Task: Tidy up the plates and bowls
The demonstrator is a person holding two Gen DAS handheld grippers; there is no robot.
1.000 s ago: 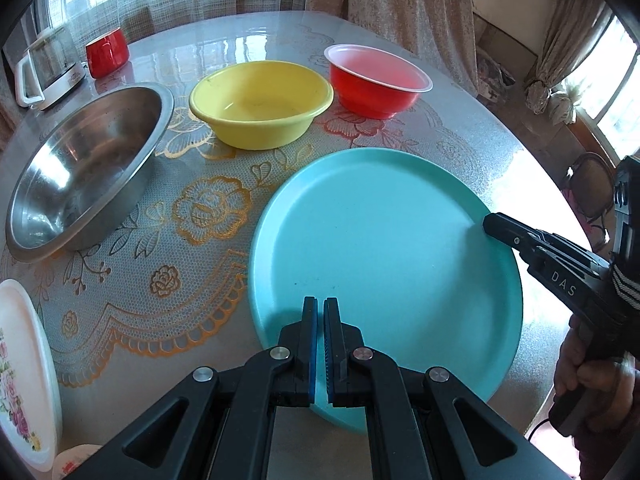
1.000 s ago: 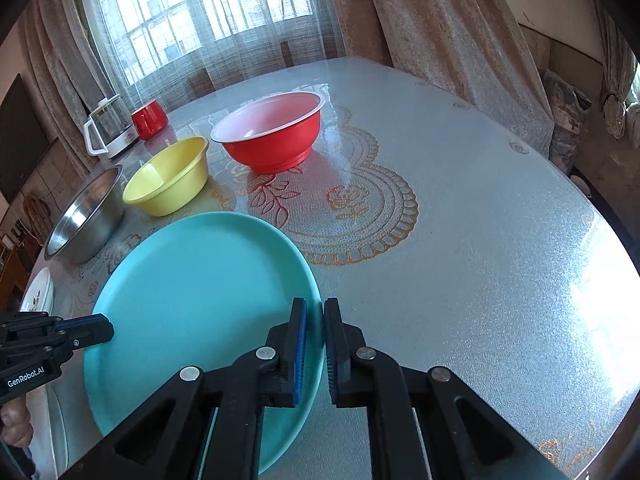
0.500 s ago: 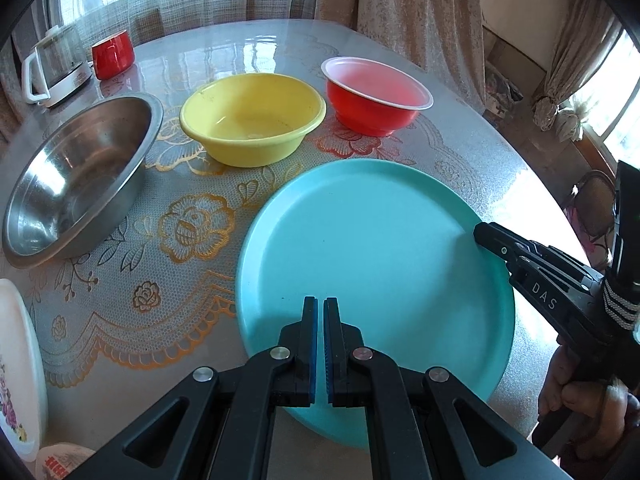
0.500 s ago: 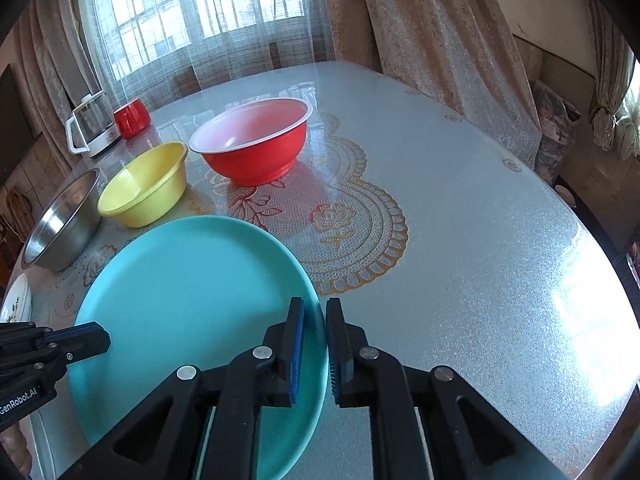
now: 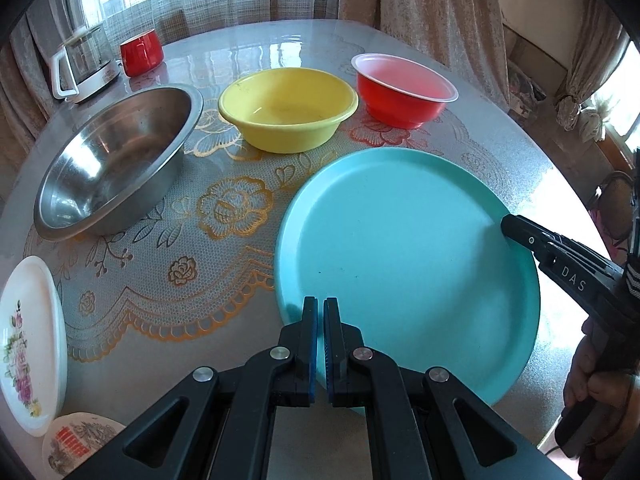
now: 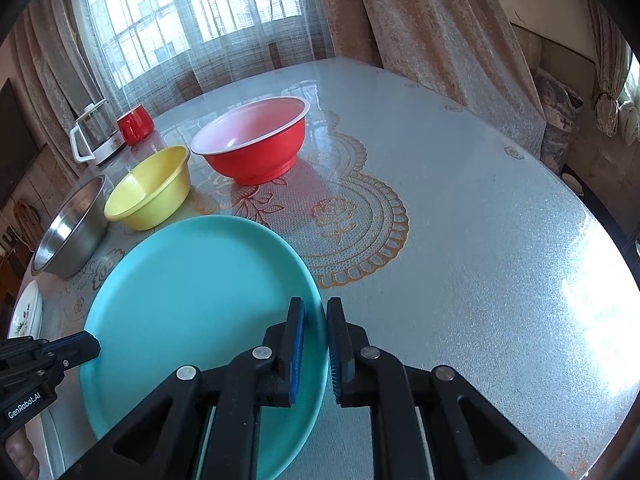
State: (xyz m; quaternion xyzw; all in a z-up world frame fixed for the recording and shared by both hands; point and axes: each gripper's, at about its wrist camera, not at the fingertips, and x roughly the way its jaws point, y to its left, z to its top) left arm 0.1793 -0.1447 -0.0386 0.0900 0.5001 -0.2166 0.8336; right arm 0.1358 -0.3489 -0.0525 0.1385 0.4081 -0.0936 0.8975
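A large teal plate [image 5: 404, 264] lies on the round table; it also shows in the right wrist view [image 6: 196, 304]. My left gripper [image 5: 320, 308] is shut on the plate's near rim. My right gripper [image 6: 316, 312] straddles the plate's right rim, its jaws a little apart around the edge. Beyond the plate stand a steel bowl [image 5: 116, 164], a yellow bowl [image 5: 288, 112] and a red bowl [image 5: 404, 92] in a row. In the right wrist view the red bowl [image 6: 256, 140], the yellow bowl [image 6: 152, 192] and the steel bowl [image 6: 72, 232] line the left side.
A white flowered plate [image 5: 28, 356] and a small printed dish [image 5: 76, 448] lie at the table's near left edge. A glass kettle [image 5: 84, 64] and a red cup [image 5: 142, 52] stand at the far left. The table [image 6: 480, 240] carries a lace-pattern cover.
The right gripper's jaws have opened slightly around the plate's rim. The teal plate has shifted to the right and both views have drawn back a little from the bowls.
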